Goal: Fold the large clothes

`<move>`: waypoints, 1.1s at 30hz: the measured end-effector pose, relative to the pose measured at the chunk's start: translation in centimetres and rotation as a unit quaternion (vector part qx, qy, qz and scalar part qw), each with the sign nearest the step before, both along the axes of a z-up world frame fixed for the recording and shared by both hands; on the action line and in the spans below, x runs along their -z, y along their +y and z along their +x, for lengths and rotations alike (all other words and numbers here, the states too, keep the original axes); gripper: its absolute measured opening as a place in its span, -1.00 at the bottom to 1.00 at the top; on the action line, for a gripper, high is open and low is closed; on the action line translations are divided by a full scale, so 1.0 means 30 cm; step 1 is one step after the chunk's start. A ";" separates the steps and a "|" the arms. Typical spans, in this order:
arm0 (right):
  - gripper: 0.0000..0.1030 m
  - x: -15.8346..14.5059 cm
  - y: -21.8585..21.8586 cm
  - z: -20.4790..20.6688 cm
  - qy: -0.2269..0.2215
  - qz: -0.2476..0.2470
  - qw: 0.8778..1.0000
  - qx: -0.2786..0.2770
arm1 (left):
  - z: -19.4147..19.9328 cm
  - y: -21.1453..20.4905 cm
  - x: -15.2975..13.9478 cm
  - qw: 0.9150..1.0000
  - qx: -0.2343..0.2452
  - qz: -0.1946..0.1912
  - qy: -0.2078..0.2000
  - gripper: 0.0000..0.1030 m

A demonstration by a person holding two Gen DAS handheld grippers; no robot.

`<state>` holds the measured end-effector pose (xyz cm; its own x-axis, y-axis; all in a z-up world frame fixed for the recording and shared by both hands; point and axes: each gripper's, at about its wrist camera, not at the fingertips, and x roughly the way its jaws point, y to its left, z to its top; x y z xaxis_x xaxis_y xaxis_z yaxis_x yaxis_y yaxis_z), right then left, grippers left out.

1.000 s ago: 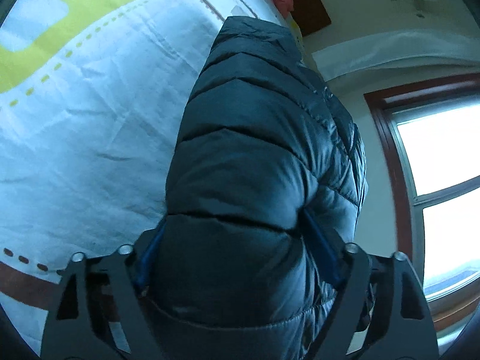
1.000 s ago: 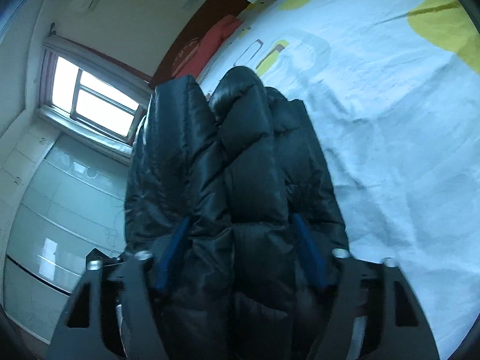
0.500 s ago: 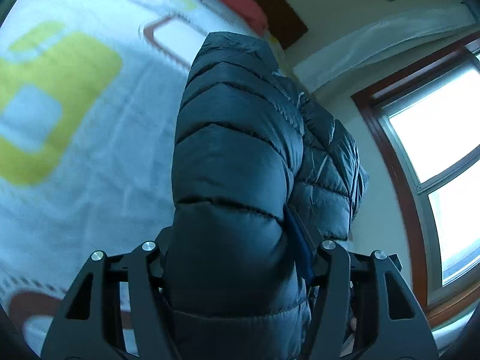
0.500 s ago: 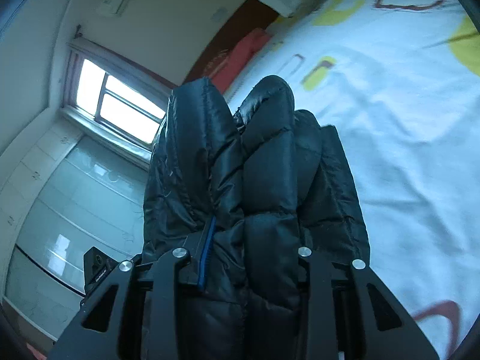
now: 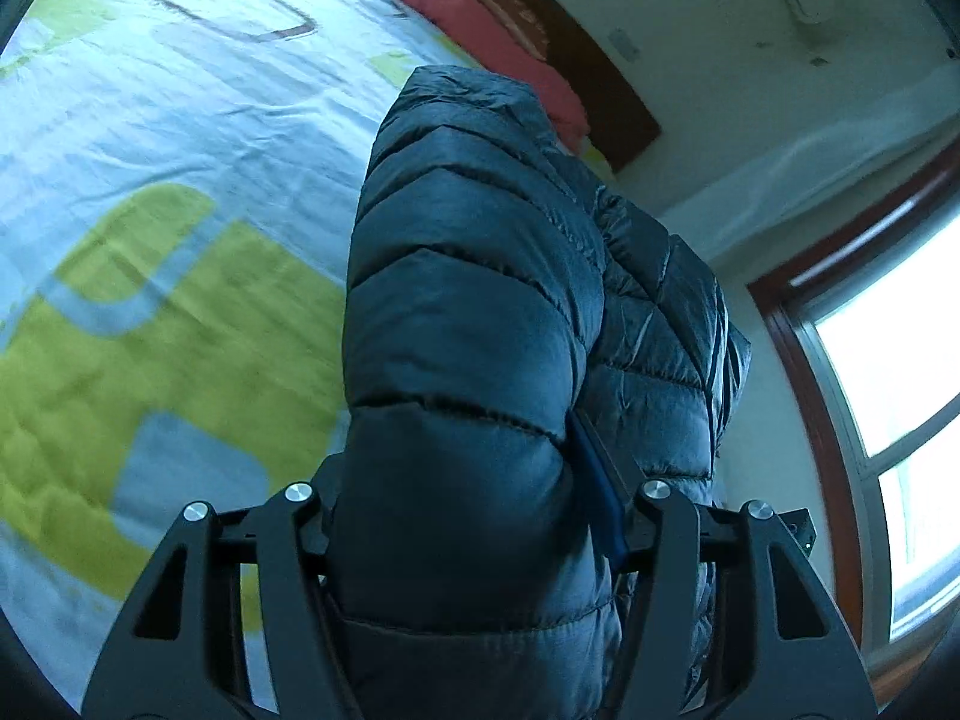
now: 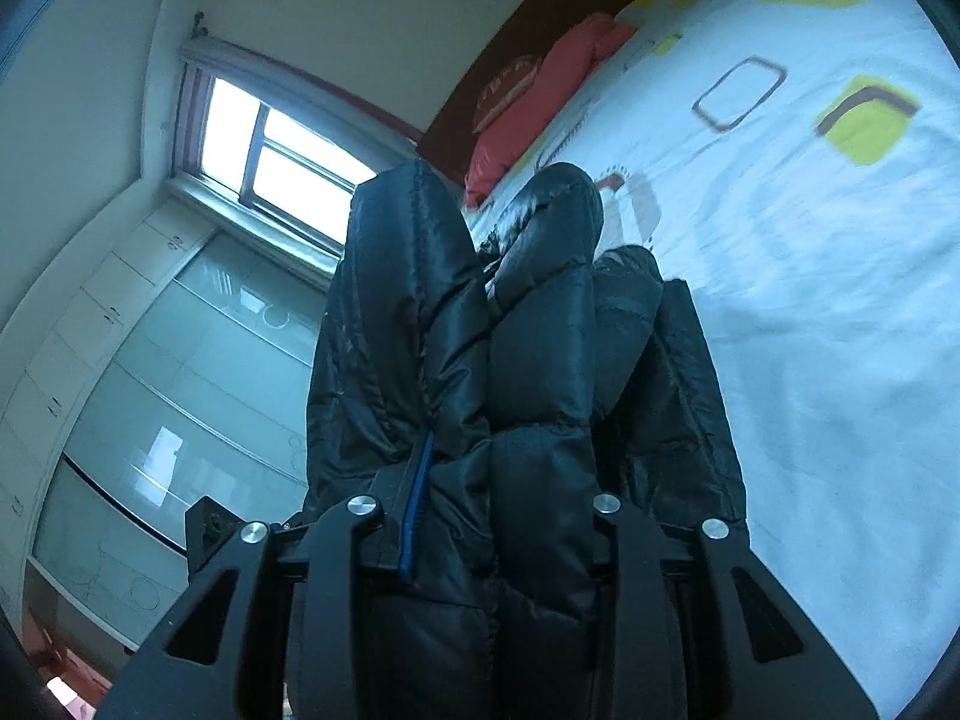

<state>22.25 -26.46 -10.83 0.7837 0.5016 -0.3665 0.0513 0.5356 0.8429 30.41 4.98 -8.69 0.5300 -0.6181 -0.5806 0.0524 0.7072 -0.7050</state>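
Observation:
A dark quilted puffer jacket fills the middle of the left wrist view and rises between the fingers of my left gripper, which is shut on it. In the right wrist view the same jacket stands in bunched folds between the fingers of my right gripper, which is shut on it too. Both grippers hold the jacket lifted above the bed. The fingertips are mostly buried in the fabric; only a blue pad edge shows.
The bed's white sheet with yellow-green and brown shapes lies below; it also shows in the right wrist view. A red pillow and dark headboard sit at the far end. A window and glass wardrobe doors stand beside the bed.
Both grippers closed tighter on the jacket and lifted and tilted with it. The bed has dropped farther away and more of the room shows.

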 end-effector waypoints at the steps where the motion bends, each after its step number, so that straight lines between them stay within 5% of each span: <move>1: -0.38 0.022 0.003 0.018 0.009 0.000 1.000 -0.002 | 0.019 0.011 0.022 1.000 -0.004 0.003 0.007 0.14; 7: -0.38 0.134 0.010 0.055 0.048 0.012 0.999 0.002 | 0.070 0.045 0.122 0.999 -0.022 0.013 0.036 0.19; 18: -0.34 0.105 0.026 0.074 0.055 -0.001 0.998 0.000 | 0.062 0.007 0.142 0.999 -0.029 0.031 0.023 0.30; 26: 0.34 -0.011 0.034 0.065 0.085 -0.082 0.993 -0.003 | 0.053 0.047 0.090 0.999 -0.008 0.015 0.036 0.56; 29: 0.45 -0.097 0.037 0.058 0.074 -0.132 0.989 0.001 | 0.059 0.090 0.044 1.000 -0.018 0.007 0.015 0.67; 33: 0.54 -0.151 0.002 0.115 0.071 -0.127 0.989 0.027 | 0.125 0.126 0.011 0.999 -0.036 -0.005 0.005 0.69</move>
